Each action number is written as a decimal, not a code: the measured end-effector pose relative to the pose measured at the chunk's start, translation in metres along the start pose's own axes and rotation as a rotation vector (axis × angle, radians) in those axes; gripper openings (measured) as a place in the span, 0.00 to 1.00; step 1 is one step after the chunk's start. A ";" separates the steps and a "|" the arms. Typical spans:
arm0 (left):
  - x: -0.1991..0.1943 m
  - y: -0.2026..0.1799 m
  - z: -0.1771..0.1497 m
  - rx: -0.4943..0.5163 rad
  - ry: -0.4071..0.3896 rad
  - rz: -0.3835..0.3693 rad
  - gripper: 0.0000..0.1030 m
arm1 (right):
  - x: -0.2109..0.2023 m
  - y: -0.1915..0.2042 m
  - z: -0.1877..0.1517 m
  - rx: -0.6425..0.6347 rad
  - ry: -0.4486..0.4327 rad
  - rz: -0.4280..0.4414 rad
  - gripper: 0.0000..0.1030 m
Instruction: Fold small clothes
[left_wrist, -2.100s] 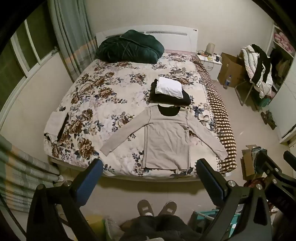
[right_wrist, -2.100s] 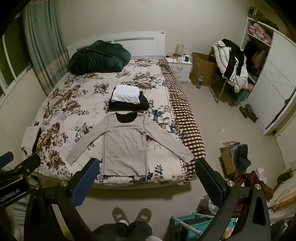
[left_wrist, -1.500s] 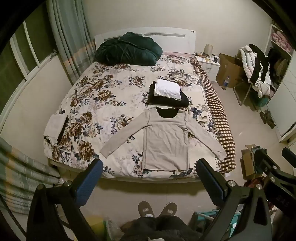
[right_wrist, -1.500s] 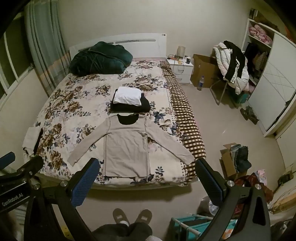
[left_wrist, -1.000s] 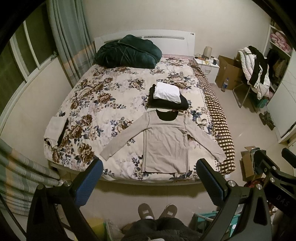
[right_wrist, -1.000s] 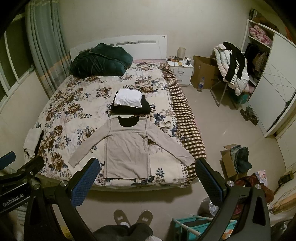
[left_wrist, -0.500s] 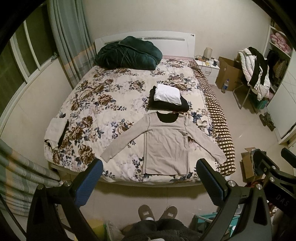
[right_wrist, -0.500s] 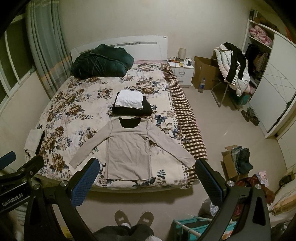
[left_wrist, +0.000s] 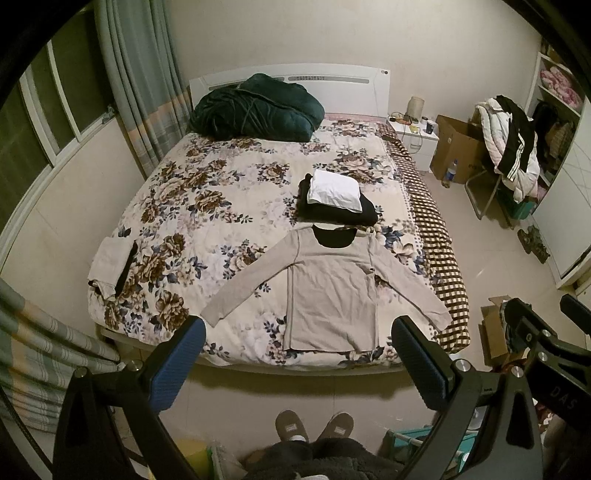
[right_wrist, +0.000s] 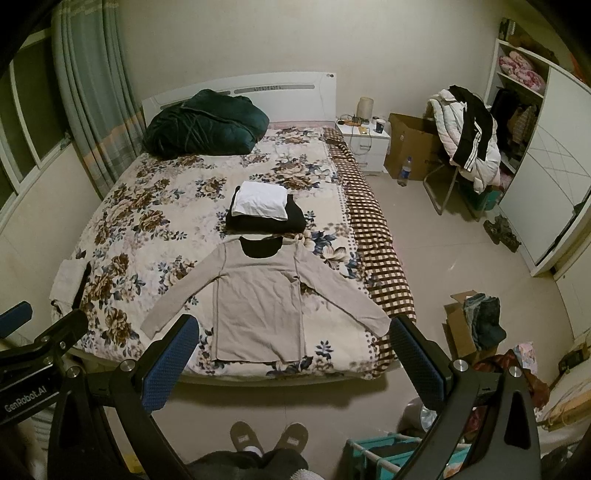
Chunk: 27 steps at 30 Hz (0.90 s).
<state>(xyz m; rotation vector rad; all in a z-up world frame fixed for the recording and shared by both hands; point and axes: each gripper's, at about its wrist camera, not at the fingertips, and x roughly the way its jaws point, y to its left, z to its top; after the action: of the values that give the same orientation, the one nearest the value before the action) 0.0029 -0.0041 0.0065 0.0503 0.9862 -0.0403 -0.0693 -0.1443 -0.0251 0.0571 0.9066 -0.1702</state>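
Beige long-sleeved shirt (left_wrist: 332, 291) lay flat and face up at the lower centre of the left wrist frame, on the foot end of the flowered bedspread (left_wrist: 207, 192), both sleeves stretched out diagonally and its dark neckline pointing up the frame. Just above the collar I saw a folded stack of black clothes (left_wrist: 338, 210) with a white folded piece (left_wrist: 334, 190) on top. A dark green quilt (left_wrist: 255, 109) sat bunched at the headboard, upper centre. I held the left gripper (left_wrist: 299, 363) with its blue-padded fingers spread wide, gripping nothing, well short of the bed. The right gripper (right_wrist: 295, 363) was likewise spread and empty, framing the shirt's hem in its own view. My slippers (right_wrist: 269, 437) showed at the bottom edge, on the tiled floor.
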 end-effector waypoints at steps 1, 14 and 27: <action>0.000 0.000 0.000 0.000 0.000 0.001 1.00 | 0.000 -0.001 -0.001 0.002 0.001 0.001 1.00; 0.000 0.001 -0.001 0.000 -0.003 -0.003 1.00 | 0.000 0.000 0.000 0.002 0.000 0.002 1.00; -0.002 -0.001 0.015 -0.005 -0.001 0.000 1.00 | -0.002 0.002 0.002 0.003 0.005 0.009 1.00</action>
<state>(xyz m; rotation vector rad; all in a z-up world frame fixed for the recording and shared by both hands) 0.0143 -0.0057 0.0166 0.0453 0.9850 -0.0378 -0.0686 -0.1427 -0.0227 0.0650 0.9110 -0.1630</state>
